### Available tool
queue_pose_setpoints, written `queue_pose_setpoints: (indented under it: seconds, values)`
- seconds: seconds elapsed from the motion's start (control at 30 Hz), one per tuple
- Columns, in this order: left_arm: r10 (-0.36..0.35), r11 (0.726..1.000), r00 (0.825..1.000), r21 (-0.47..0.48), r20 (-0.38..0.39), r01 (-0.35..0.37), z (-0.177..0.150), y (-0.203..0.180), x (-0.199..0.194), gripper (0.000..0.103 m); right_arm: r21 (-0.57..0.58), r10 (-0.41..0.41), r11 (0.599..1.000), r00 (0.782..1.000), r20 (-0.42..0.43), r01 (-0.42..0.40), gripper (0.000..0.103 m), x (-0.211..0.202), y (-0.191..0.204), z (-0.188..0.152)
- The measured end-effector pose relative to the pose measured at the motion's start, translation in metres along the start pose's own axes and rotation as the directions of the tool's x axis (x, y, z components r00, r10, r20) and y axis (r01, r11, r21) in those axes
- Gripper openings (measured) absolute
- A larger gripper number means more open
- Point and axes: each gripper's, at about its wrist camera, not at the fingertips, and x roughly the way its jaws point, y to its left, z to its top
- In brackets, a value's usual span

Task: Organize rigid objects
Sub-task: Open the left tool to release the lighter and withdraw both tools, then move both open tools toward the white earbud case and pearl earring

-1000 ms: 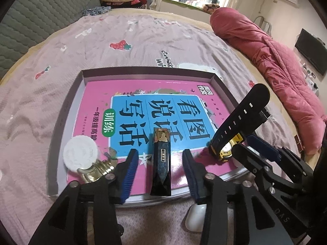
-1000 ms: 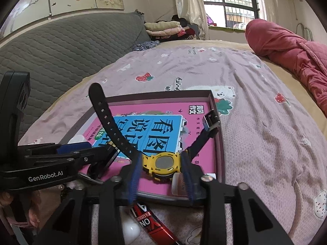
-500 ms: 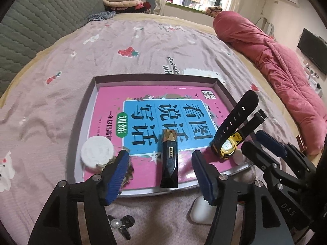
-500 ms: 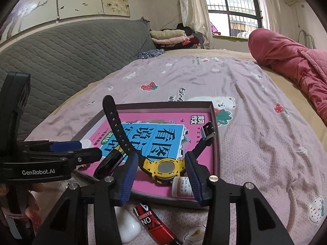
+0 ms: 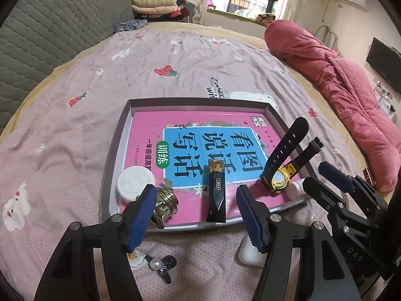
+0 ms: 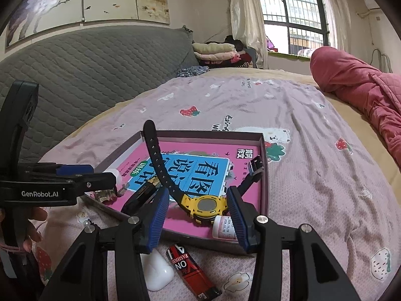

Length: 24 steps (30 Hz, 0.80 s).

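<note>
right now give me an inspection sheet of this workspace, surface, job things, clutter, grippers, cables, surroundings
surface: bed with pink printed sheet; shallow tray lies on it, pink book lining its floor.
job's things: in the tray, white cap, brass piece, dark slim case, yellow watch, small white bottle.
clutter: outside the tray, red lighter, white earbud case, black pearl hair clip.
grippers: left gripper jaws opening, nothing gripped; right gripper open, watch beyond its pads, not pressed.
cables: nothing seen.
surroundings: grey headboard, red quilt, folded clothes, window.
</note>
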Motion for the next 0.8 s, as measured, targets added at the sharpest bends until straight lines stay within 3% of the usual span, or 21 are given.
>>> queue_pose_setpoints:
  seconds: [0.6, 0.8]
  values:
    - [0.005, 1.0, 1.0, 0.022, -0.004, -0.005, -0.018, 0.002, -0.017, 0.074, -0.086, 0.012, 0.996, 1.0, -0.006, -0.012, 0.048, -0.015, 0.03, -0.008]
    - [0.002, 1.0, 1.0, 0.026, -0.003, -0.002, -0.023, 0.005, -0.024, 0.074, -0.048, 0.025, 0.999, 1.0, -0.014, -0.026, 0.048, -0.018, 0.027, -0.012]
